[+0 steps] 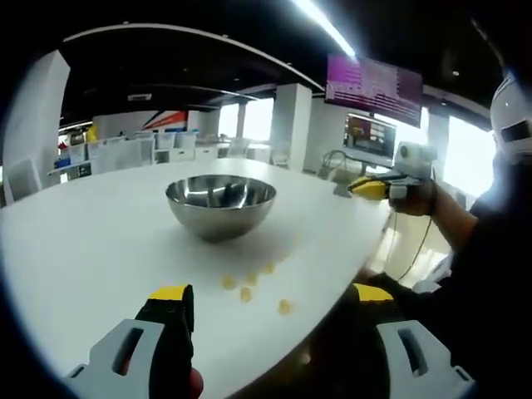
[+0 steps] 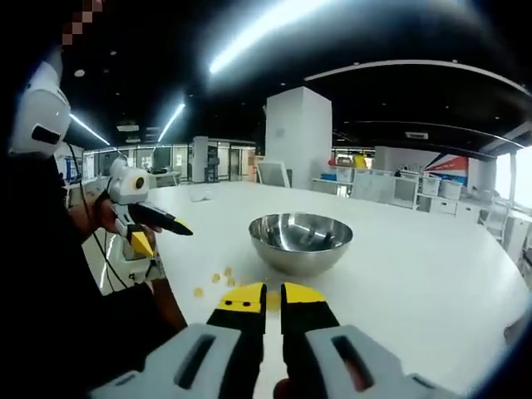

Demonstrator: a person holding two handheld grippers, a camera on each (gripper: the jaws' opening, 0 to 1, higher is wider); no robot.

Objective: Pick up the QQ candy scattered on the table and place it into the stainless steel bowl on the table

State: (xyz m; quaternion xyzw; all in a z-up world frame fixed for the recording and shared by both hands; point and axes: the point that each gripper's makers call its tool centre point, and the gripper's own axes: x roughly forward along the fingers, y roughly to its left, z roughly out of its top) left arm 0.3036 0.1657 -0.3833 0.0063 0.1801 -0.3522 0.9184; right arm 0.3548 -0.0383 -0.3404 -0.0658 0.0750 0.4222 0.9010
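The candies [image 1: 249,287] lie loose on the counter [image 1: 91,249] just in front of the bowl [image 1: 220,204], none visibly inside. The left tool [image 1: 270,303] is spread wide; it should drop over one candy. The right tool [image 2: 273,298] is nearly pressed together, apparently empty; screens [image 1: 370,112] stand beyond the bowl, nothing blocks.

No text, label or number is legible in either view.
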